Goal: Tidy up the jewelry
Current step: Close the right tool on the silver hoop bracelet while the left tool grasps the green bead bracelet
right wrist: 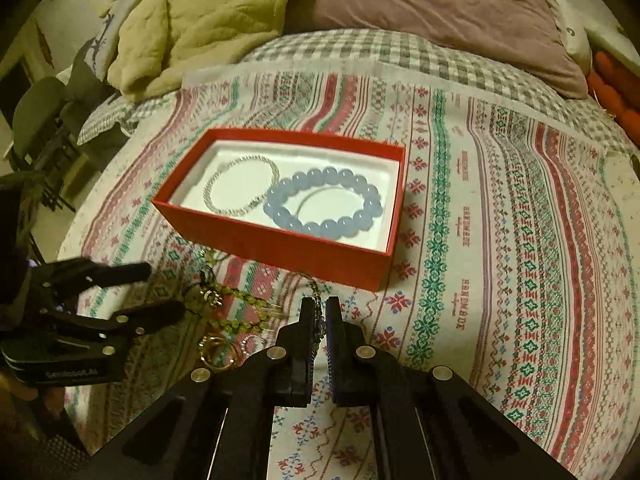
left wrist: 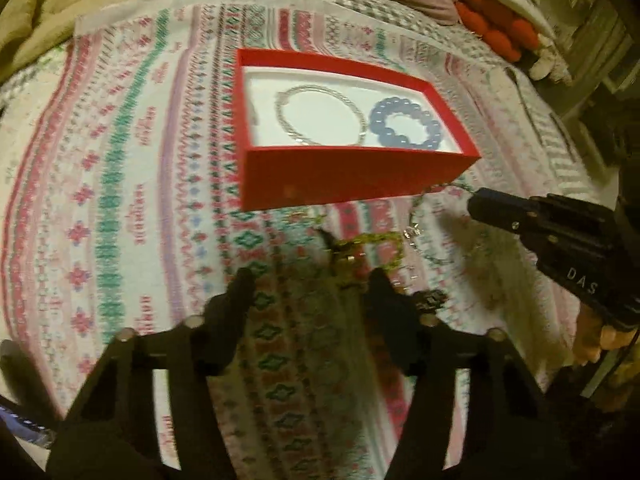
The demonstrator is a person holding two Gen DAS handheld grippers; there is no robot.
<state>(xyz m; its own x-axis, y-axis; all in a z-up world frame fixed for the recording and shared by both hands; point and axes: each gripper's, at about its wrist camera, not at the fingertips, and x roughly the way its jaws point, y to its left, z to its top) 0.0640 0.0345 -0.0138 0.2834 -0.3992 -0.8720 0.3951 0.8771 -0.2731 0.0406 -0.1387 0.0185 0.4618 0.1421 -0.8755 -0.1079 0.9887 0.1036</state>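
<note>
A red box (left wrist: 344,176) (right wrist: 280,248) with a white lining lies on the patterned cloth. It holds a silver bracelet (left wrist: 320,116) (right wrist: 240,188) and a blue bead bracelet (left wrist: 406,126) (right wrist: 324,200). Loose jewelry lies in front of the box: a green bead bracelet (left wrist: 372,248) (right wrist: 236,312) and gold rings (right wrist: 216,350). My left gripper (left wrist: 310,284) (right wrist: 160,288) is open, close over the green bracelet. My right gripper (right wrist: 319,312) (left wrist: 476,200) is shut on a thin dark chain (right wrist: 317,300) that trails toward the box.
The patterned cloth (right wrist: 500,240) covers a bed with a checked sheet (right wrist: 360,48). A beige blanket (right wrist: 192,20) and a mauve pillow (right wrist: 440,12) lie behind the box. Red plush objects (left wrist: 496,28) sit at the far right edge.
</note>
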